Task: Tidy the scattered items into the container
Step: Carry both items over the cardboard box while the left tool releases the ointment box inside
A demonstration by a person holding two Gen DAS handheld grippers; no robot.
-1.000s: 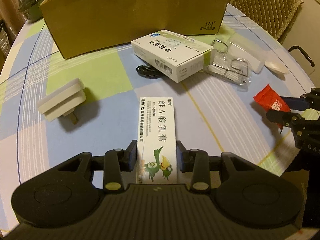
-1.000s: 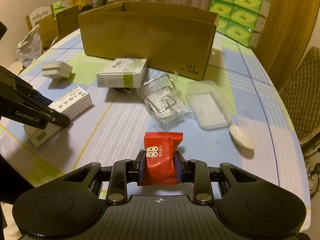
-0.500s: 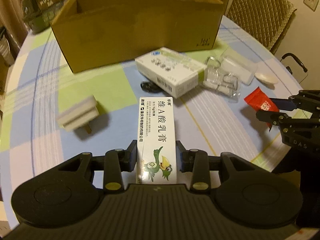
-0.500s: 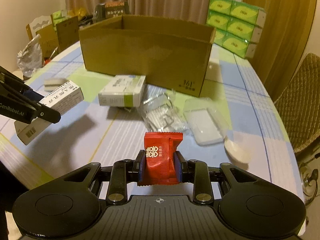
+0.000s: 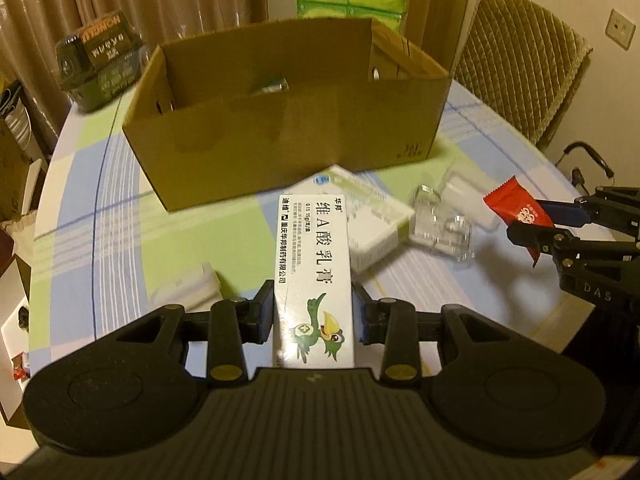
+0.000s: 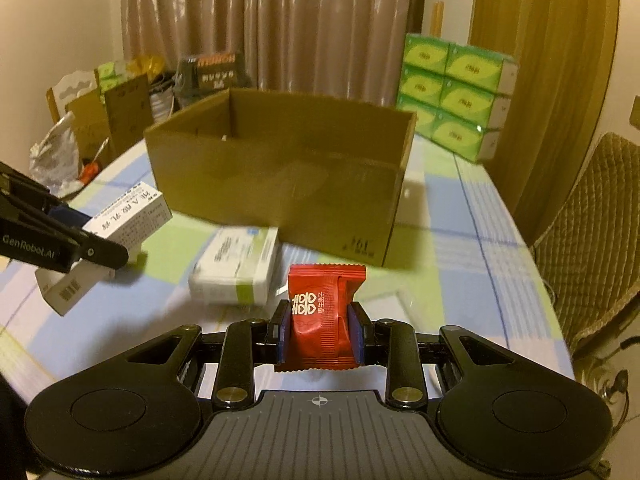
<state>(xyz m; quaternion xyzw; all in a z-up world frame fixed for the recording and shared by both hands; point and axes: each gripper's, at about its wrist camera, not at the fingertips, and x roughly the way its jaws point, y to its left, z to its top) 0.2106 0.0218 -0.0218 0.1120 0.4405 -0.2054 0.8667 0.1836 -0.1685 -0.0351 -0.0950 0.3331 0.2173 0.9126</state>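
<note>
Both grippers have risen since 1 s ago, so the open top of the cardboard box [image 5: 280, 128] now shows and the table [image 5: 72, 208] lies further below. Left wrist view: left gripper [image 5: 314, 314] is clamped on 1 white ointment carton [image 5: 314, 280] w/ black print and a green cartoon bird, held lengthwise off the table, near side of the box. Box is brown, open-topped, far centre; inside, only small greyish bits by the far wall, too blurred to name. On the table just near the box: 1 white-green medicine box [image 5: 372, 216], 1 clear plastic packet [image 5: 444, 224] to its right, 1 white plug adapter [image 5: 188, 288] at left, partly hidden. At right, right gripper [image 5: 532, 226] pinches 1 red candy sachet [image 5: 516, 206], in the air. Right wrist view: right gripper [image 6: 320, 334] is closed on the red candy sachet [image 6: 322, 312], white symbols on it, upright btwn the pads, near the box [image 6: 280, 184]. Box interior mostly hidden by its near wall. Left gripper [image 6: 100, 254] at left holds the ointment carton [image 6: 112, 240] above the table. Medicine box [image 6: 236, 268] lies flat just near the box. Far right: stack of green tissue packs [image 6: 452, 96], 6 visible.
</note>
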